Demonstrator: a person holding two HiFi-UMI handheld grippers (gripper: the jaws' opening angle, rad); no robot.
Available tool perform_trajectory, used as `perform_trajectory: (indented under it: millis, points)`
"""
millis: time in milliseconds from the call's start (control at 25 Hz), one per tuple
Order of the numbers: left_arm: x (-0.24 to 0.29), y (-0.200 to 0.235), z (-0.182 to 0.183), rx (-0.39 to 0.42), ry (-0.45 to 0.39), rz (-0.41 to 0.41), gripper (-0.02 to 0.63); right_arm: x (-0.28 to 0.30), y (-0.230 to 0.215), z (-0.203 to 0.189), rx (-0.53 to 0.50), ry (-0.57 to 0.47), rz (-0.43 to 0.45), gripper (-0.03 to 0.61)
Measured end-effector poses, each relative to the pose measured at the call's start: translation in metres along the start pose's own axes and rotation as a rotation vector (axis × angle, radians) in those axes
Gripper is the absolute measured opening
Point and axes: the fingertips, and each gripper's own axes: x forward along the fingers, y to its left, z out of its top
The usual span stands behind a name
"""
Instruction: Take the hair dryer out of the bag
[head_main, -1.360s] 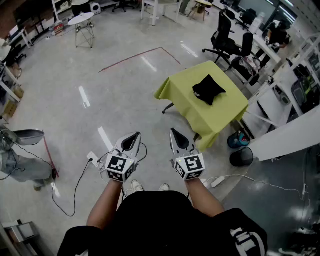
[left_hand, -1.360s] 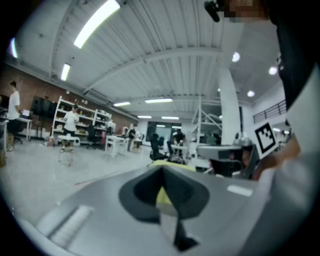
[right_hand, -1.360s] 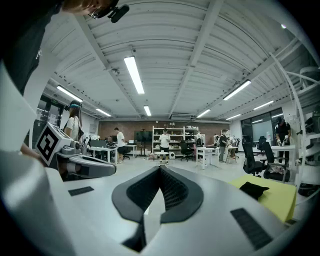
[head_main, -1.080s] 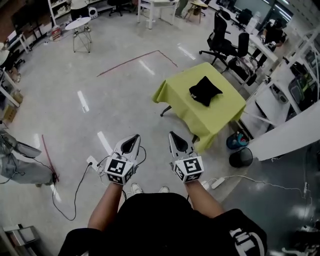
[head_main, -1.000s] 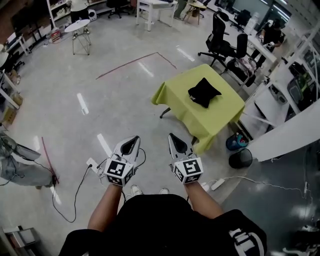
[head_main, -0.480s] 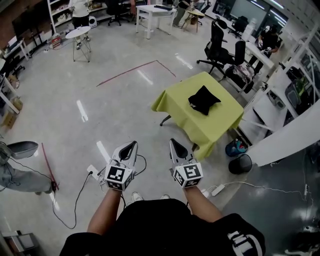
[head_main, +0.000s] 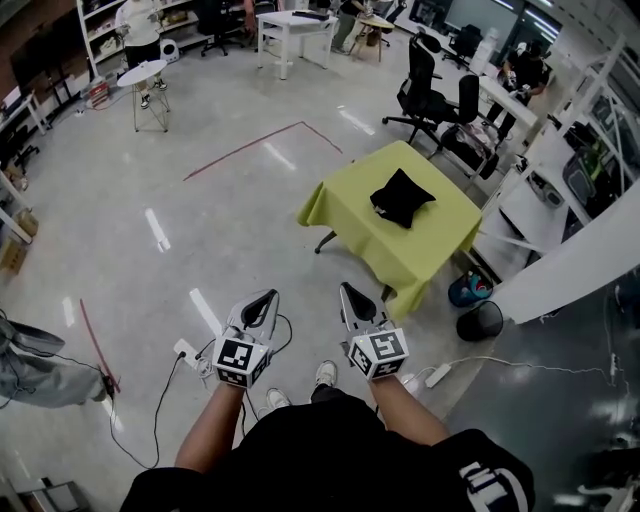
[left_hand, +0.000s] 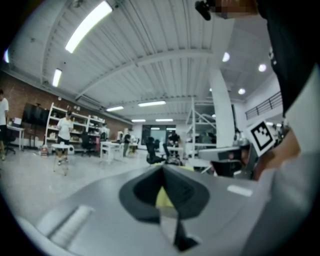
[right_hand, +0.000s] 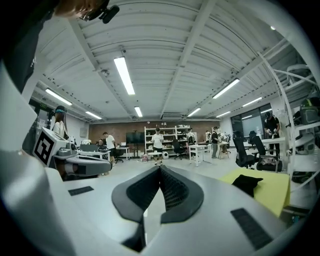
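Grippers both empty, held out about level in front of the person's body over the grey floor (head_main: 240, 210). Left gripper (head_main: 266, 299): jaws pressed together, with the dark pads meeting along one seam in its own view. Nothing is between them; only a sliver of yellow-green shows through the notch below the tips. Right gripper (head_main: 350, 293): jaws likewise closed tip to tip, nothing pinched. The two sit side by side, apart from each other, marker cubes toward the person. Black bag (head_main: 400, 196) lies near the middle of a small table (head_main: 445, 228) draped in a yellow-green cloth (head_main: 400, 265). In the head view it is well ahead of the grippers and to their right; neither gripper is near it. The bag looks soft and lumpy, with its corners sticking out; whether it is open or closed cannot be told at this range. No view shows the hair dryer. In the right gripper view the bag shows low at the right, on the cloth. On the floor by the table's near right corner stands a dark round bin (head_main: 481, 320). A white power strip (head_main: 186, 349) with a black cable lies on the floor just left of the left gripper in the head view. A red tape line (head_main: 250, 150) runs across the floor beyond, and black office chairs (head_main: 435, 85) stand behind the table.
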Motion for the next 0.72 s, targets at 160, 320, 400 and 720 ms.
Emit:
perform_trajectory:
  millis: [160, 320, 400, 720]
  points:
    - [0.017, 0.005, 0.003, 0.008, 0.009, 0.001, 0.006, 0.009, -0.030, 0.008, 0.030, -0.023, -0.033, 0.006]
    - [0.044, 0.006, 0.007, 0.011, 0.014, 0.009, 0.006, 0.016, -0.062, 0.006, 0.042, -0.026, -0.049, 0.006]
    - [0.057, 0.006, 0.008, 0.018, 0.020, 0.014, 0.006, 0.020, -0.075, 0.006, 0.048, -0.027, -0.050, 0.006]
    - [0.122, -0.003, 0.011, 0.119, 0.048, 0.014, 0.006, 0.038, -0.143, 0.003, 0.100, -0.061, -0.095, 0.006]
